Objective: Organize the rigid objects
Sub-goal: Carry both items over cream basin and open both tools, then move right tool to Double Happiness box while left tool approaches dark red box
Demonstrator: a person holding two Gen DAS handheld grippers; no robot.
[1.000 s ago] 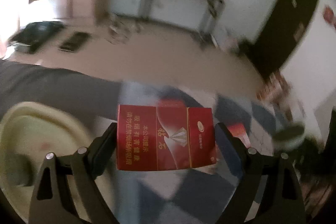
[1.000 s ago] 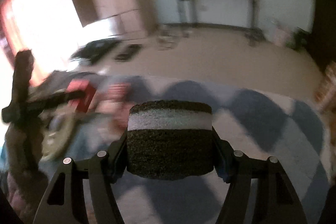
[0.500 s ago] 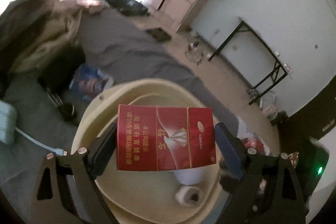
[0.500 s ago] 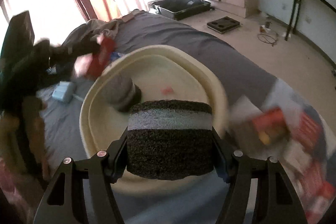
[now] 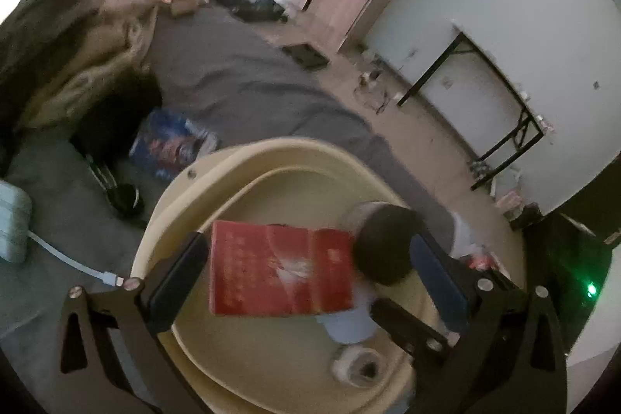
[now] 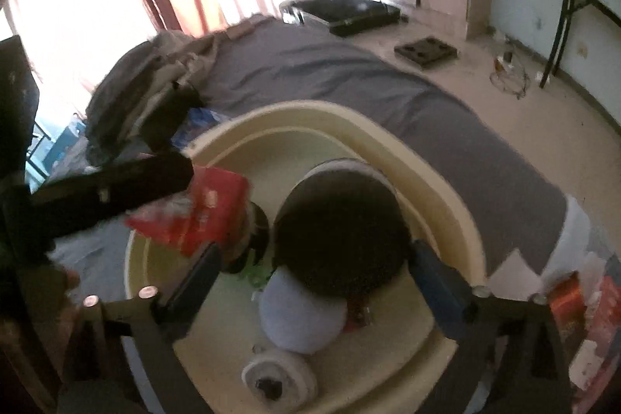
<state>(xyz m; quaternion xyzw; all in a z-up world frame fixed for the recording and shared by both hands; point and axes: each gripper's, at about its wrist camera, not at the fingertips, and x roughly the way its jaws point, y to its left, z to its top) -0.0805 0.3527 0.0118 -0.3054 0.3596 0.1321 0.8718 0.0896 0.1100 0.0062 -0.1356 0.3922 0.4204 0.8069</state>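
**Two drops over one basin: where it could go astray**

Both tongs hang over the cream basin (image 5: 248, 158) on the grey bed, and both are letting go at once. The left gripper (image 5: 310, 270) has its jaws opening wide; the red carton (image 5: 279, 270) sits between them, over the middle of the basin, with clear gaps to the pads on either side, so nothing grips it. The right gripper (image 6: 310, 270) is opening too, and the dark foam roll (image 6: 341, 231) between its jaws looks free of them, blurred, above the basin's middle.

My worry is the crowding. Inside the basin already lie a pale blue rounded thing (image 6: 302, 313) and a small white reel (image 6: 279, 375), so the carton could land on edge on them and tip toward the basin's rim. The roll is round and springy; it may bounce off the pale blue thing and roll over the low wall onto the bedding. The two pieces are just beside each other, so they may knock together and deflect. The left gripper's finger also reaches close to the roll.
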